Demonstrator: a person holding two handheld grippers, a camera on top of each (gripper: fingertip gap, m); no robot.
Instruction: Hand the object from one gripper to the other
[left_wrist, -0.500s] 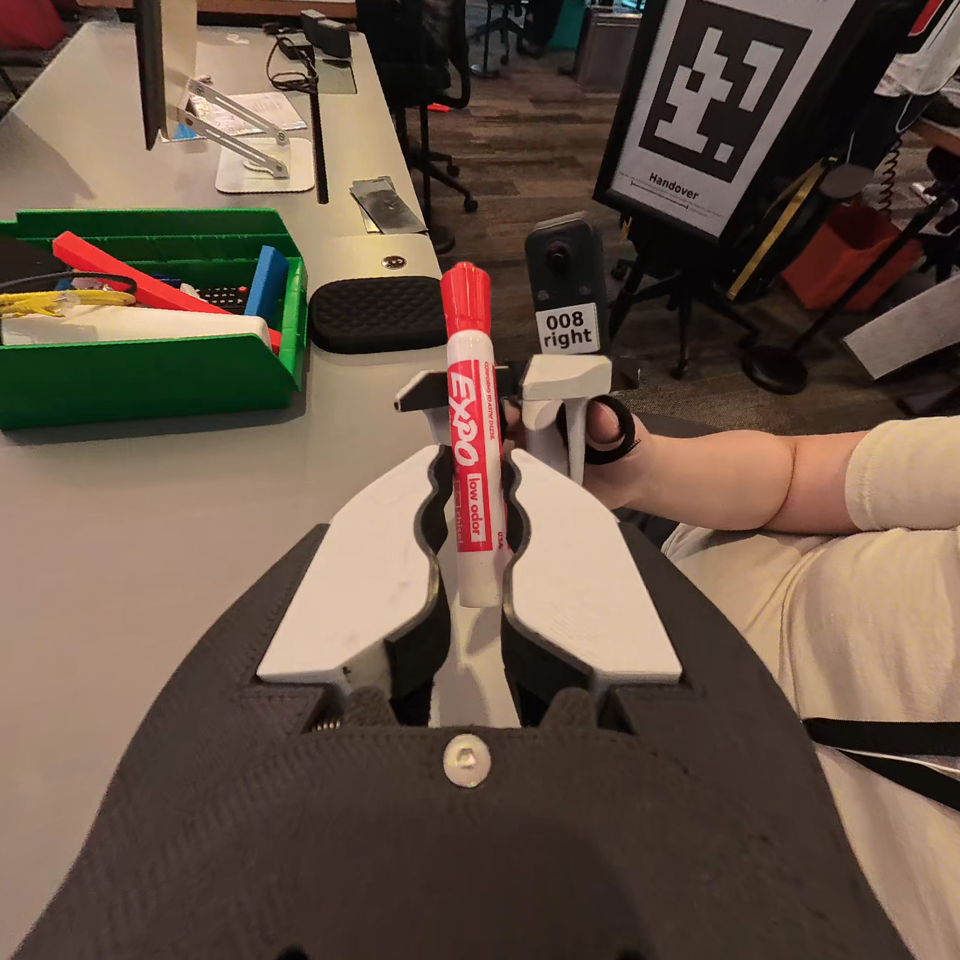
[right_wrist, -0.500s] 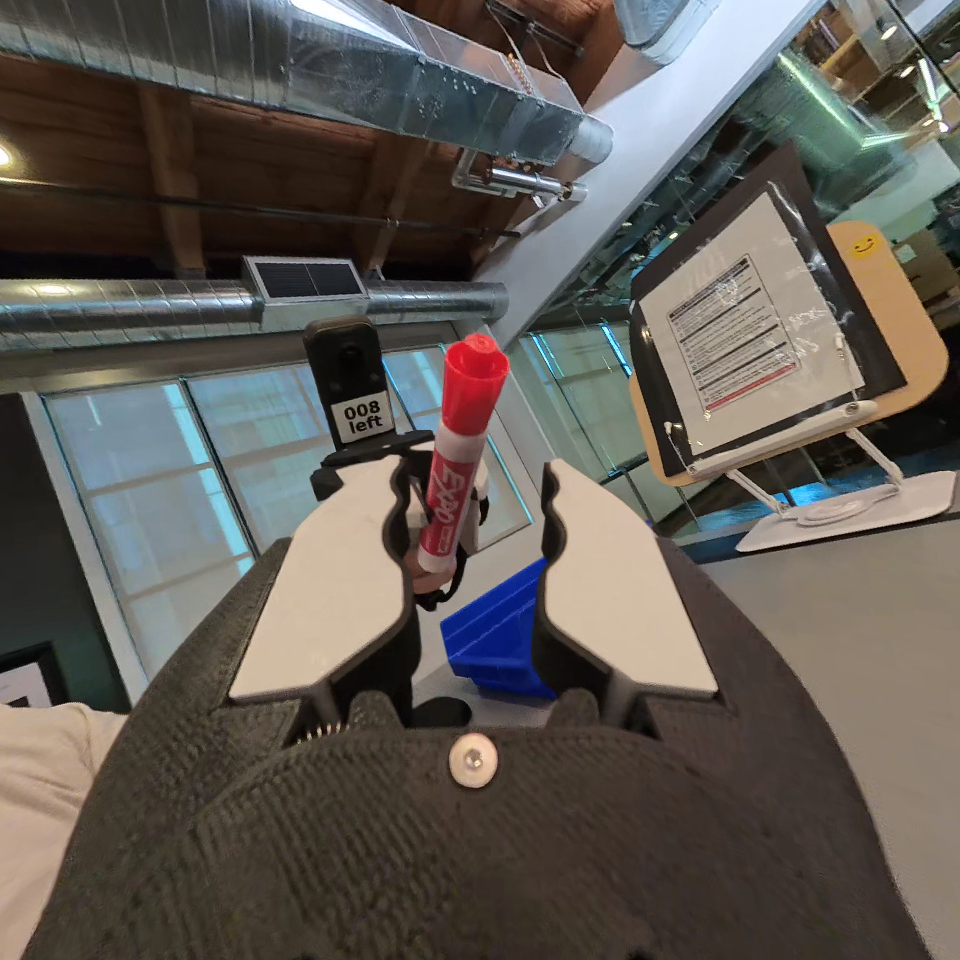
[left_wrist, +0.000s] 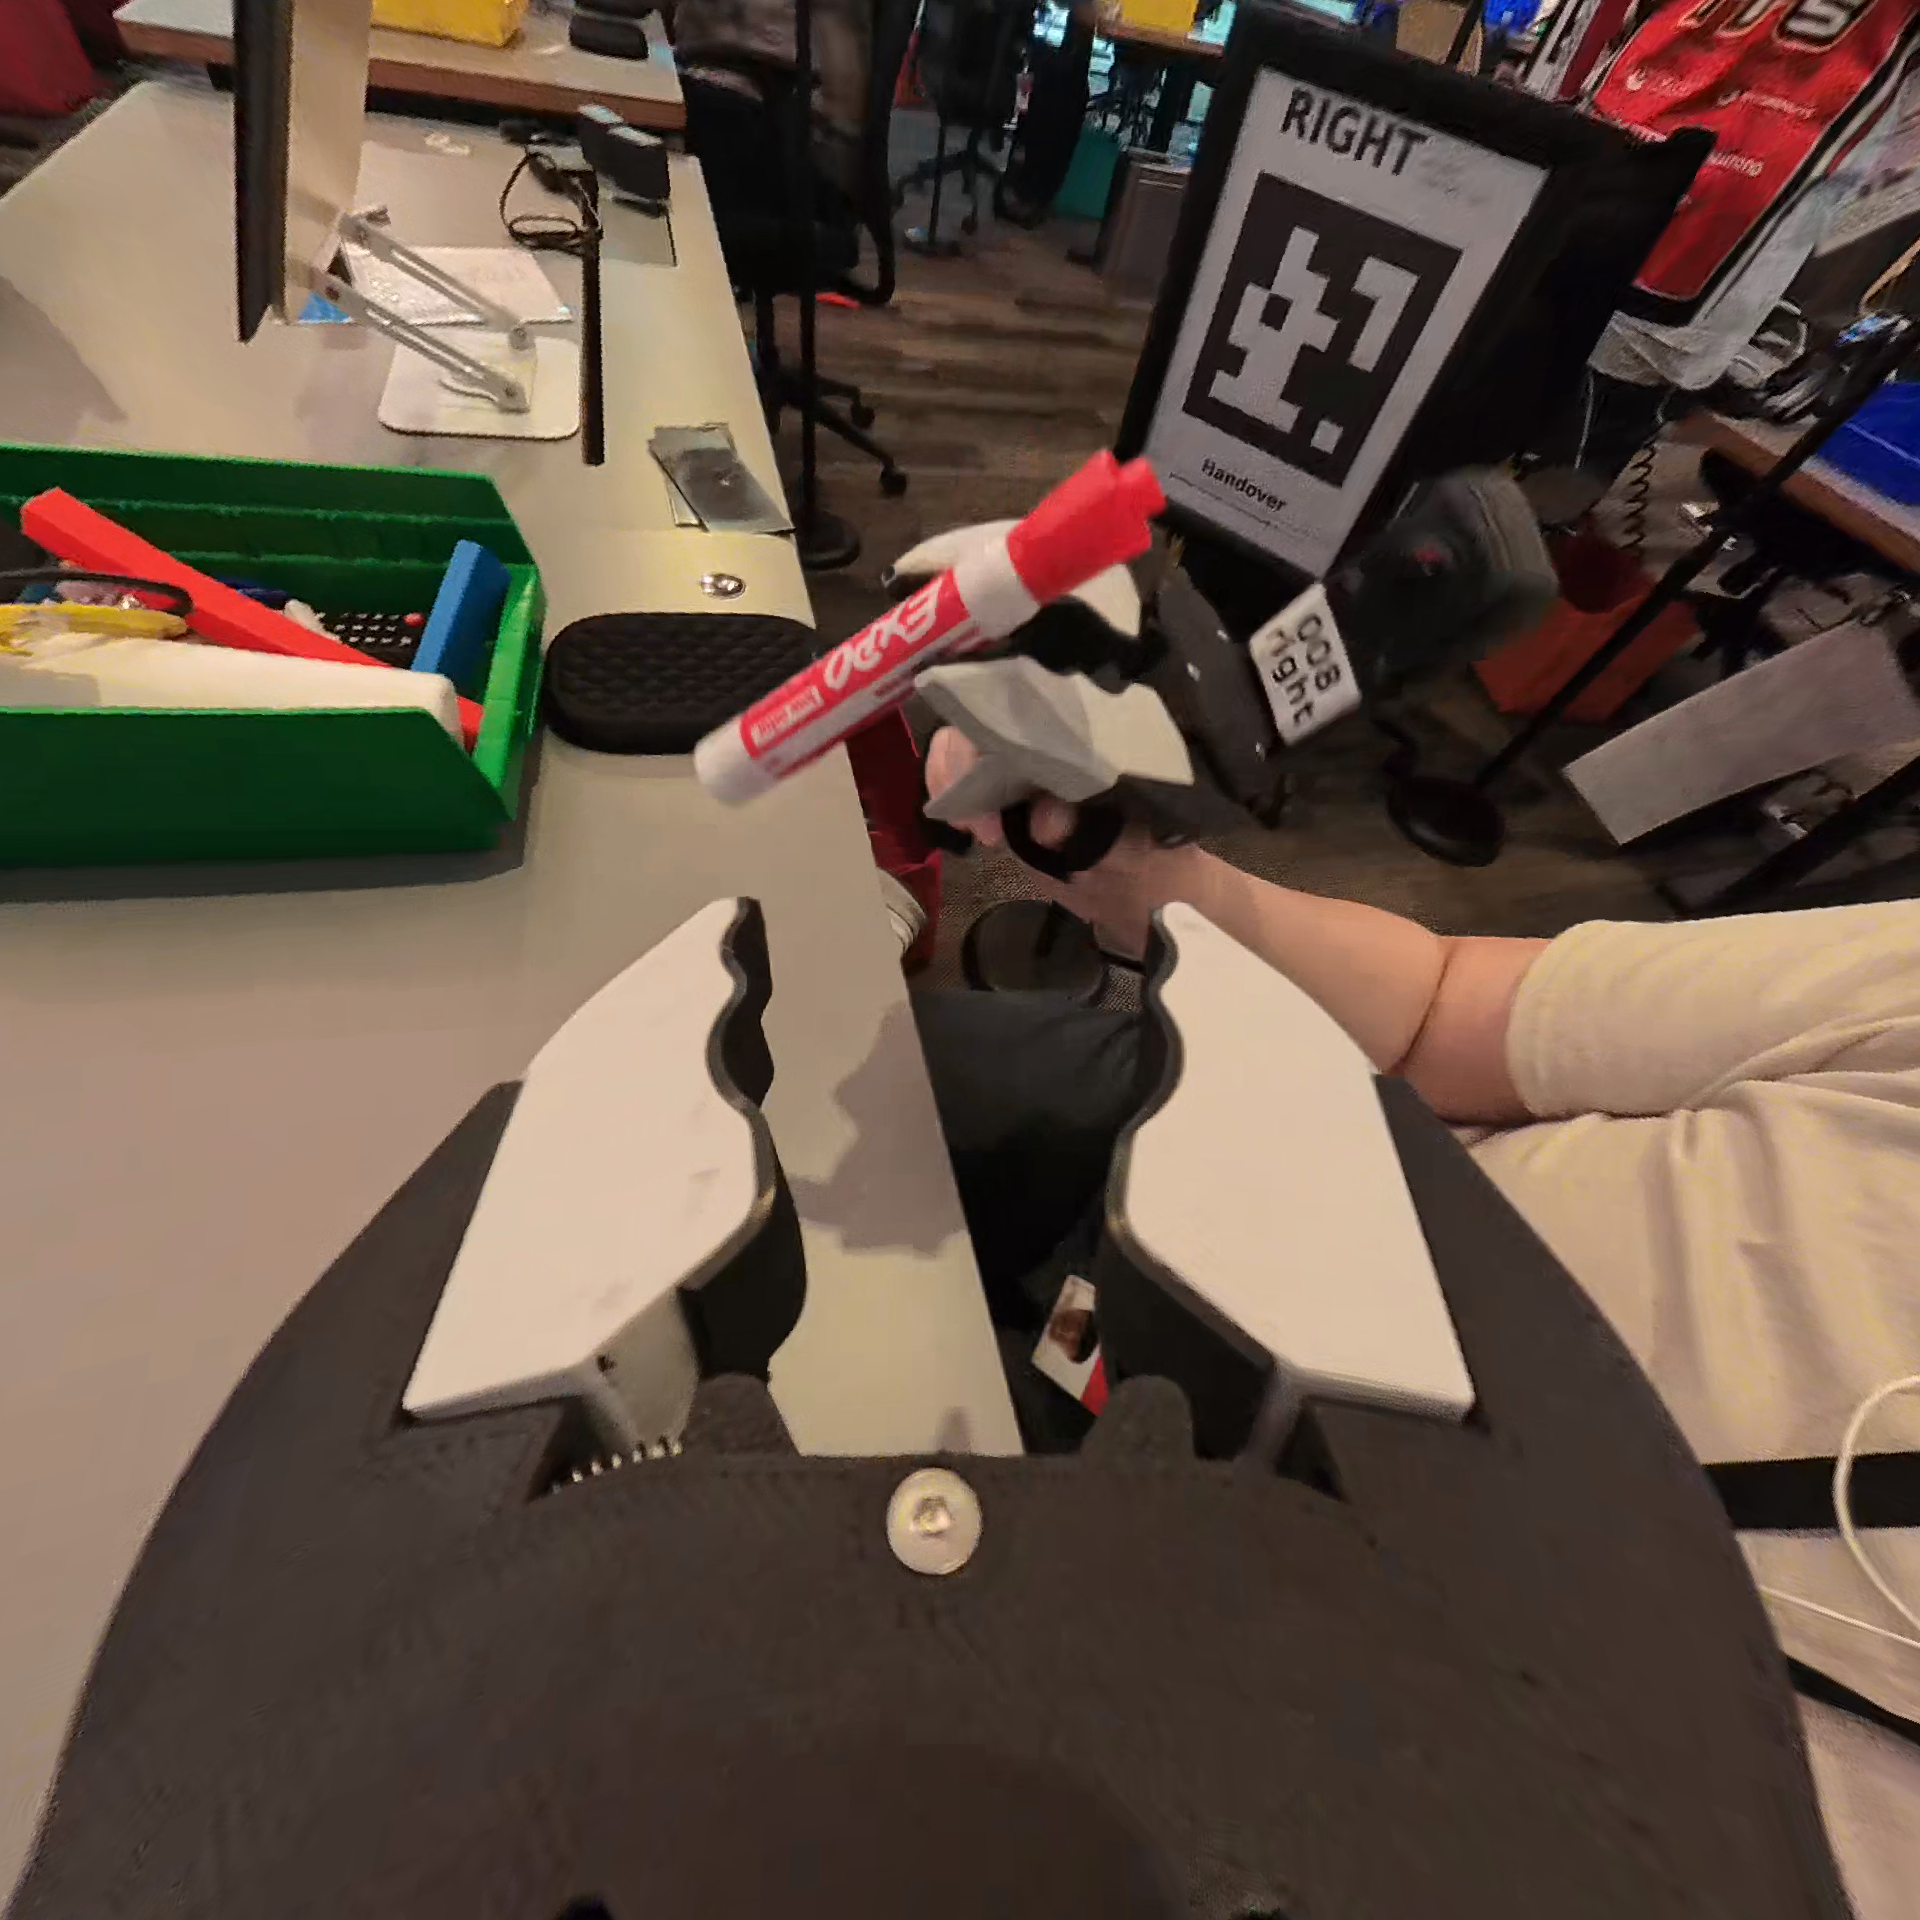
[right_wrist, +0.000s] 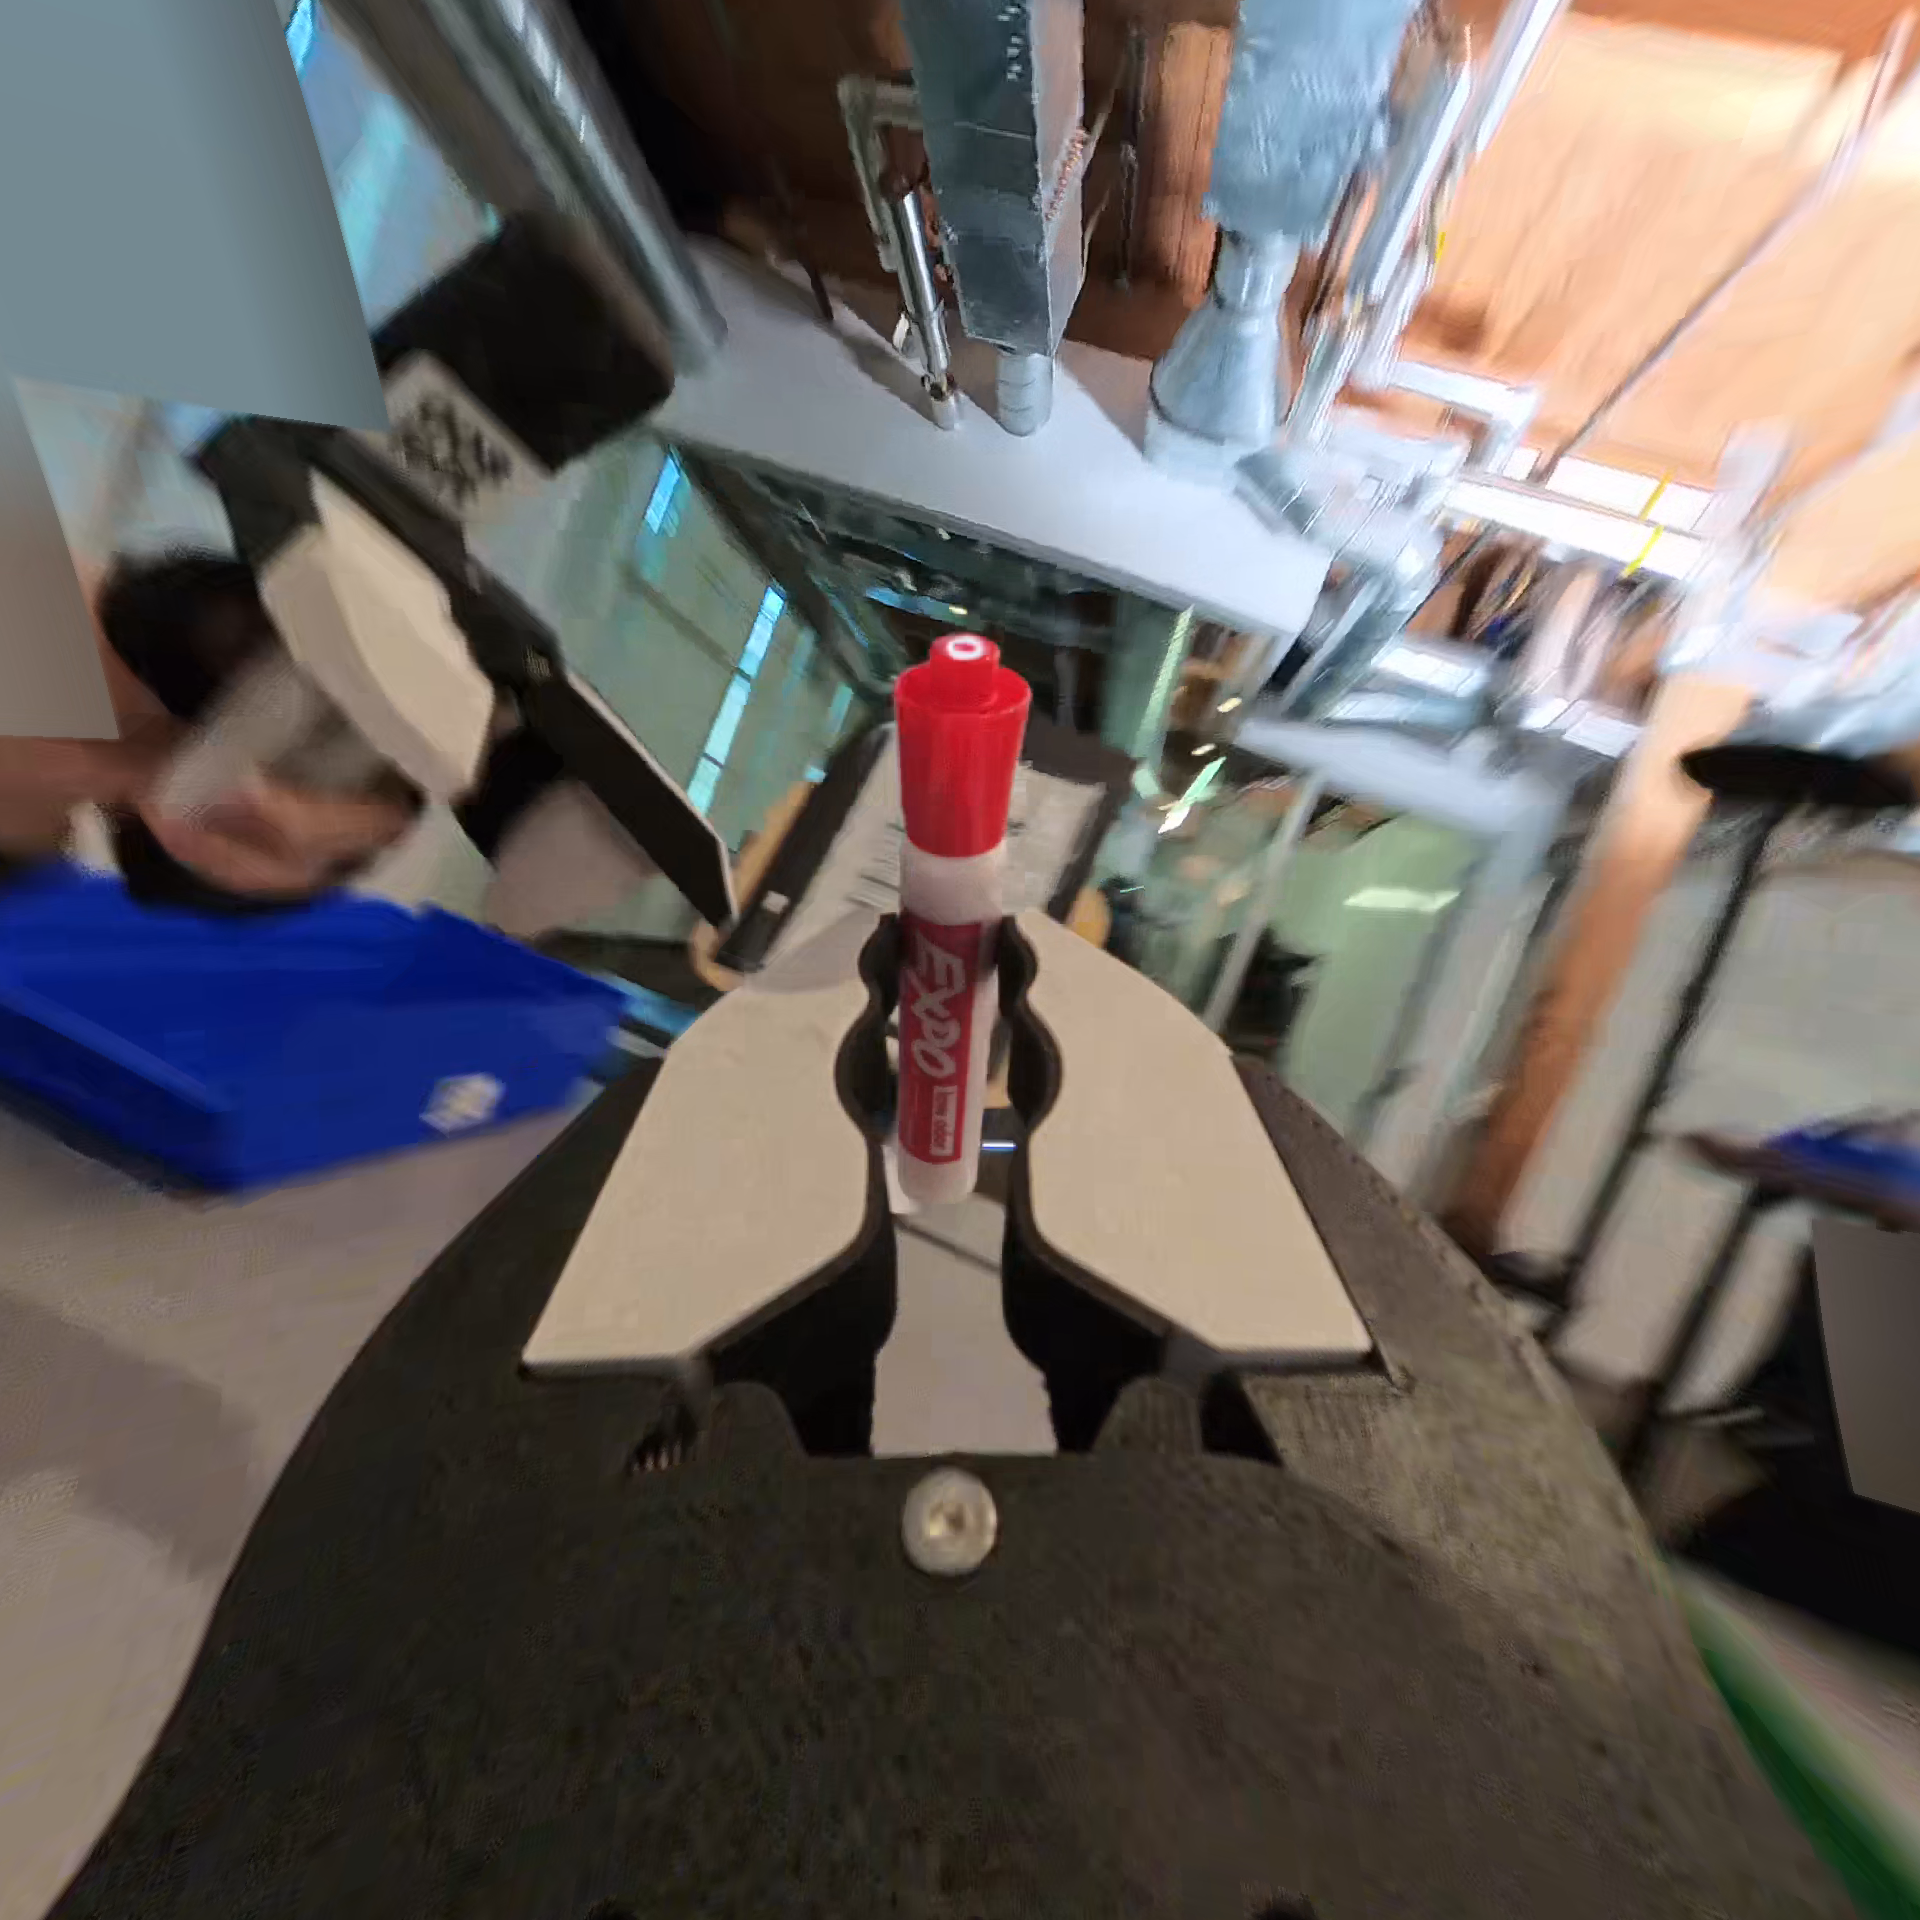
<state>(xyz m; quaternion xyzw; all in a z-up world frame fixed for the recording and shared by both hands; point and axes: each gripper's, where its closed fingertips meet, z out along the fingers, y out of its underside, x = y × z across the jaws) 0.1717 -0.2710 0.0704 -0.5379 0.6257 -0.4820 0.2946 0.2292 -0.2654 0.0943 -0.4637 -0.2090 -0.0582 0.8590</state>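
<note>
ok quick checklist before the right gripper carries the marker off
1. Right gripper shut on the red marker: ok.
2. Left gripper open, nothing between its fingers: ok.
3. Marker clear of the left gripper: ok, gap visible in the left wrist view.
4. Cap on the marker: ok.
5. Grip firmness: cannot tell.
6. Marker clear of the green bin: ok, held in the air beside it.
</note>
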